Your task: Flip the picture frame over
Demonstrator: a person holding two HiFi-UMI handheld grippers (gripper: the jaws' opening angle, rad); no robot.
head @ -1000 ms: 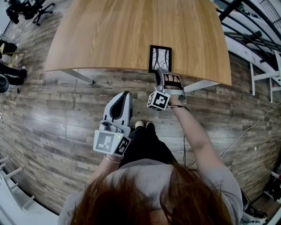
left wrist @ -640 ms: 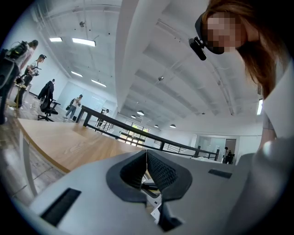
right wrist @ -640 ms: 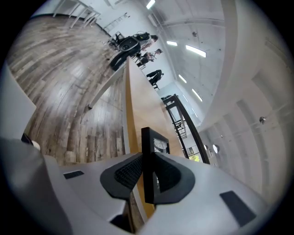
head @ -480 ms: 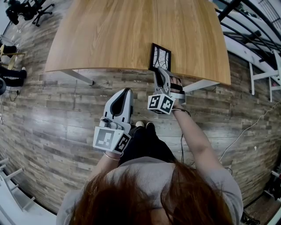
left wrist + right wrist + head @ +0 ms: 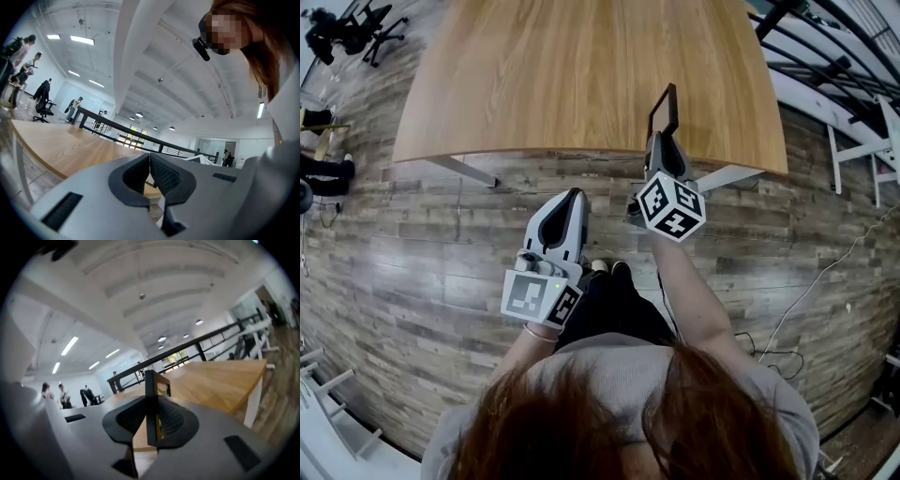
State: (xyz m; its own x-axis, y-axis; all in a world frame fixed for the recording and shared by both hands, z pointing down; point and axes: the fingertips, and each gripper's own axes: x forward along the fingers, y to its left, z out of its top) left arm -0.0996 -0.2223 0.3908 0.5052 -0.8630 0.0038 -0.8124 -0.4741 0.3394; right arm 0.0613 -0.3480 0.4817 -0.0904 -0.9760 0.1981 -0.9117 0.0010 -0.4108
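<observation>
The black picture frame hangs on edge above the near edge of the wooden table, its thin side toward me. My right gripper is shut on its lower edge, the marker cube rolled up toward me. In the right gripper view the frame stands upright between the ribbed pads, which press on both of its faces. My left gripper hovers over the floor short of the table, well left of the frame. Its jaws meet with nothing between them.
The table's white legs stand under its near edge. Office chairs sit at the far left, and a dark railing runs along the right. A cable trails on the plank floor. Distant people stand beyond the table.
The frame lay flat, picture up, at the table's near edge. My right gripper closed on it, lifted it and rolled it onto its edge. The left gripper stayed put.
</observation>
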